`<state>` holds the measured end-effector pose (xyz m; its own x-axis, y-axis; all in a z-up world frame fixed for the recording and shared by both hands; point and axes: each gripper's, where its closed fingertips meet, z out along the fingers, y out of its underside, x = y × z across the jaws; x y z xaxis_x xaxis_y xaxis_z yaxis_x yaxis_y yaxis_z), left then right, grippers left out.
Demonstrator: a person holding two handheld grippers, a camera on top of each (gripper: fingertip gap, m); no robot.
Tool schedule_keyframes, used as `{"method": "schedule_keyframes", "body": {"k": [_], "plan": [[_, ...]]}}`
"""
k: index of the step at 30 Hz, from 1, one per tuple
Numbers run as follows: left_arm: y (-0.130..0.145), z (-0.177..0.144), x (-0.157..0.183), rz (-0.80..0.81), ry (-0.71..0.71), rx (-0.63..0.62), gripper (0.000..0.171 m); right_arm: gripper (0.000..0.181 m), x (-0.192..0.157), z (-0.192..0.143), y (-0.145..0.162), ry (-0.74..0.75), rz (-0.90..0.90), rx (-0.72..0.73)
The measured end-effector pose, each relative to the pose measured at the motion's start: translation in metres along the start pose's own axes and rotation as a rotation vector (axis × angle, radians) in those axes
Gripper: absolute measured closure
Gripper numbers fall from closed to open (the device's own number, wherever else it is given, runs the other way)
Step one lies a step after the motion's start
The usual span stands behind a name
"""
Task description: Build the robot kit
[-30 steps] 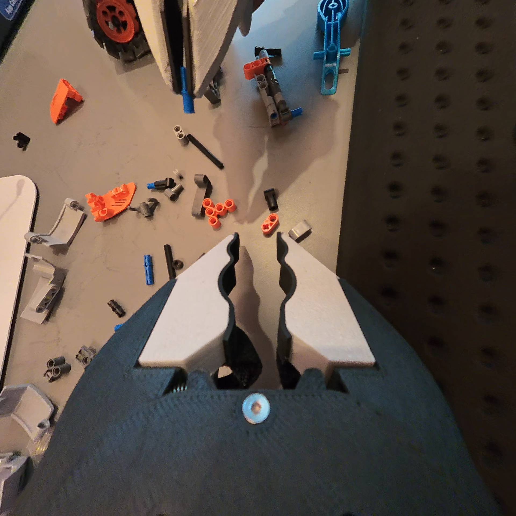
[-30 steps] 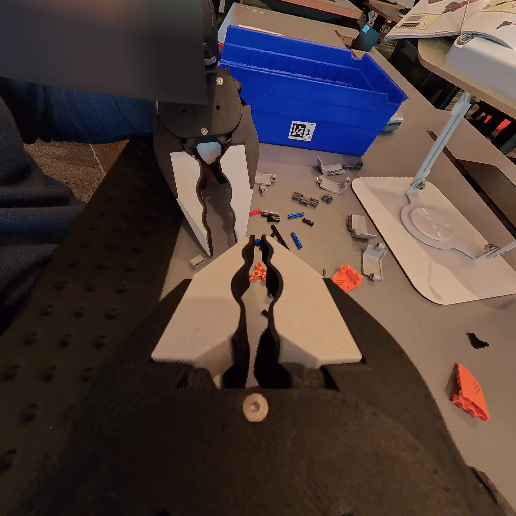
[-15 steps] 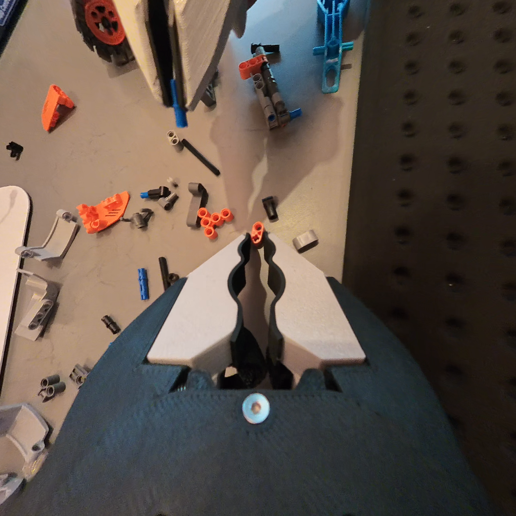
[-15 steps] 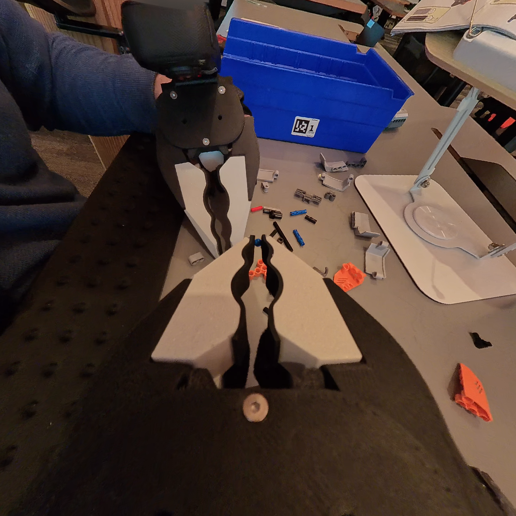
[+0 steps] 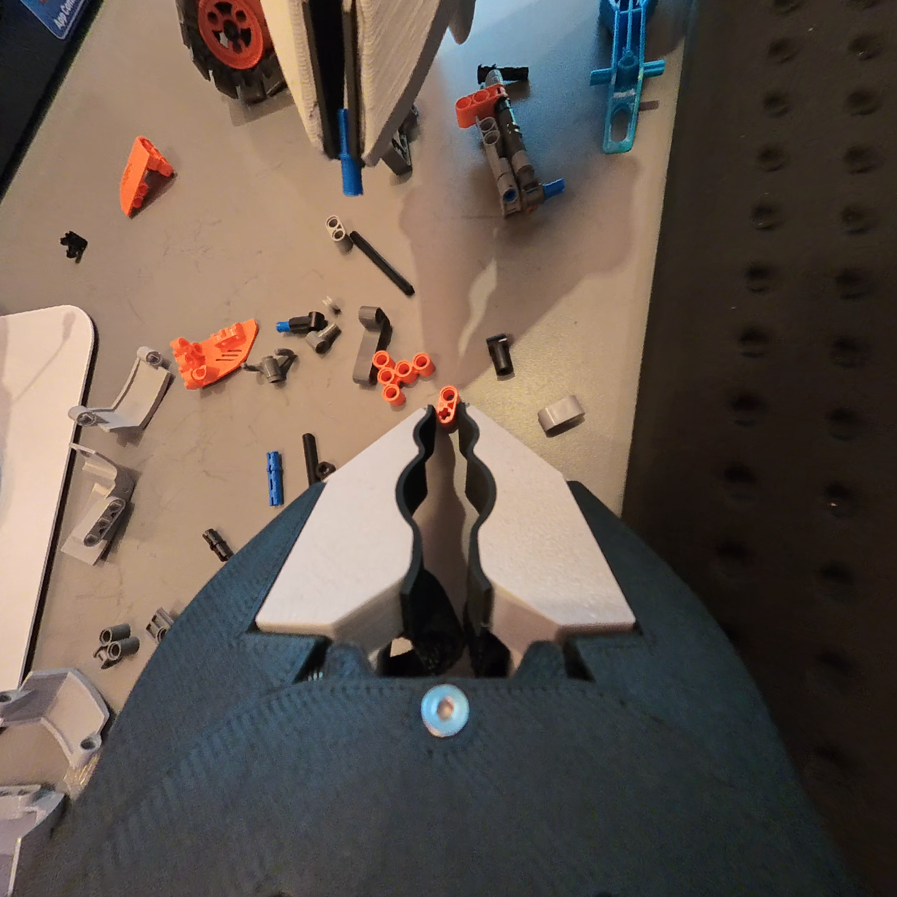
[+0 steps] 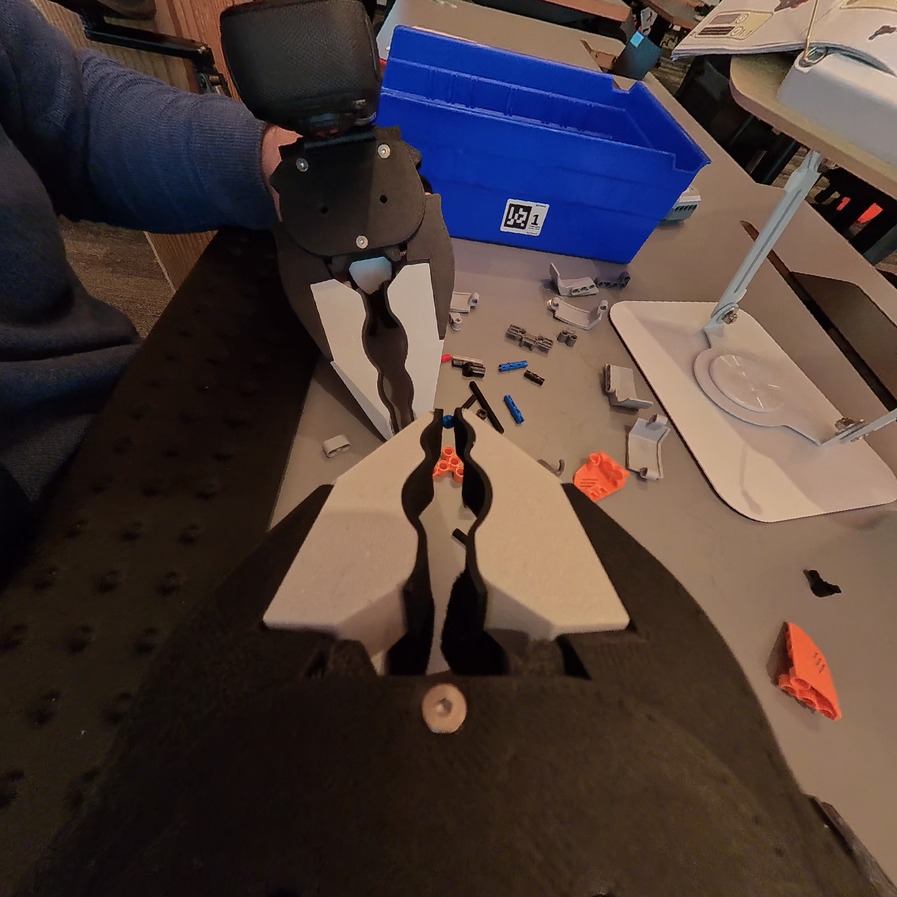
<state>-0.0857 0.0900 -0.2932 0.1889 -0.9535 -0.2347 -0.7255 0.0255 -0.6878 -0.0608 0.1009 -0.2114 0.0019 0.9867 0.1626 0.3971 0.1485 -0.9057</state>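
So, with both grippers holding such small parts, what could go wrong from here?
1. The left gripper pinches the orange link only at its very tips; it may slip or pop out.
2. The right gripper holds the blue pin the same way, and the pin is round, so it may twist or roll free.
3. The table is strewn with loose parts, so a dropped piece could get lost among them.

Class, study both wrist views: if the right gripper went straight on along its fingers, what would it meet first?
Probably the left gripper: its fingertips sit just beyond and slightly left of the right gripper, which is shut on a blue pin. Depth is unclear, so it might slip past towards the black axle.
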Motion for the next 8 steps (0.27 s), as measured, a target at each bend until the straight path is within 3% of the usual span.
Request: {"method": "schedule_keyframes", "body": {"k": [8], "plan": [[0.0001,-0.0005,-0.0008,-0.004,0.0,0.009,0.163,0.18,0.0002,0.0001,0.001,0.002,0.001,-0.003]]}}
